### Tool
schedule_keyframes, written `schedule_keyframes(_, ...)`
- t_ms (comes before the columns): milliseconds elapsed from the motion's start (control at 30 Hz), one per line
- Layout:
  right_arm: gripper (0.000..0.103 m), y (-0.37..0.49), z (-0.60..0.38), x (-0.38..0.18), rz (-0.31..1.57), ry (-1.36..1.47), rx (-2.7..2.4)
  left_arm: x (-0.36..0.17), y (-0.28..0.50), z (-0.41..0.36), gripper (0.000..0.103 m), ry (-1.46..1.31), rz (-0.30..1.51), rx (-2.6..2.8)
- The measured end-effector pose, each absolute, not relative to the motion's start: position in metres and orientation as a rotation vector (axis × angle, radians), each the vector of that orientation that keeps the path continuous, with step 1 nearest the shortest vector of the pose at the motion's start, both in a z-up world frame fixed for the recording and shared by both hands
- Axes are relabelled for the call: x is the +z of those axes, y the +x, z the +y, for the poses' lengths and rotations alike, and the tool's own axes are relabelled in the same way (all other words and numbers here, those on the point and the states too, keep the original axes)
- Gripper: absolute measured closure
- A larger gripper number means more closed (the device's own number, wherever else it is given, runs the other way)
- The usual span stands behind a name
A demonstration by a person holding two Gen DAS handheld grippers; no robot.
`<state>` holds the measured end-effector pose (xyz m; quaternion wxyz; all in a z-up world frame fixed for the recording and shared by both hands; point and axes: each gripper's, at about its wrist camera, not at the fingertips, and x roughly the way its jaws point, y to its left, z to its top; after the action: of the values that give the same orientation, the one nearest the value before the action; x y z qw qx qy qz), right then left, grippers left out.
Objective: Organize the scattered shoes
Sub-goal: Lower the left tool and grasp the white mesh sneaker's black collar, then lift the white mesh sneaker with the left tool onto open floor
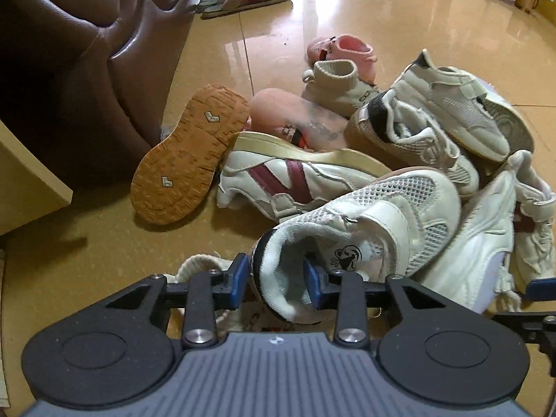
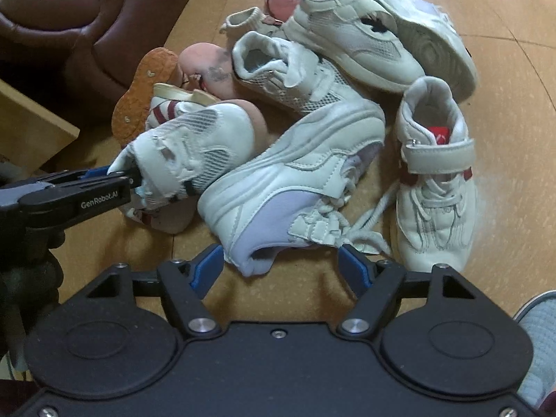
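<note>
Our left gripper (image 1: 277, 279) is clamped on the padded heel collar of a white mesh sneaker (image 1: 375, 222), one pad outside the collar and one inside the shoe. Our right gripper (image 2: 280, 267) stands wide, its blue pads either side of the heel of a chunky white laced sneaker (image 2: 295, 170) without pressing it. Beyond both grippers the other shoes lie heaped on the floor (image 1: 330, 10); a brown leather sofa (image 1: 87, 52) stands far left.
</note>
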<state>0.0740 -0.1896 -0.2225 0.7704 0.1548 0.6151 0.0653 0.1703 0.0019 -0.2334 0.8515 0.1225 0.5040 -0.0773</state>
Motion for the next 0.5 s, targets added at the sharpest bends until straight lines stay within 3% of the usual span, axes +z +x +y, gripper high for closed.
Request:
schedule_keyframes(33, 0.028, 0.075, -0.191, -0.224, 1.336, 0.349, 0.144, -0.234, 0.172, 0.001, 0.069, 0.257, 1.063, -0.159)
schedule_keyframes(133, 0.028, 0.075, -0.192, -0.226, 1.343, 0.387, 0.164, -0.234, 0.176, 0.005, 0.093, 0.248, 1.074, -0.101)
schedule_keyframes(500, 0.031, 0.077, -0.194, -0.23, 1.34, 0.523, 0.181, -0.199, 0.166, 0.01, 0.094, 0.154, 1.067, -0.086)
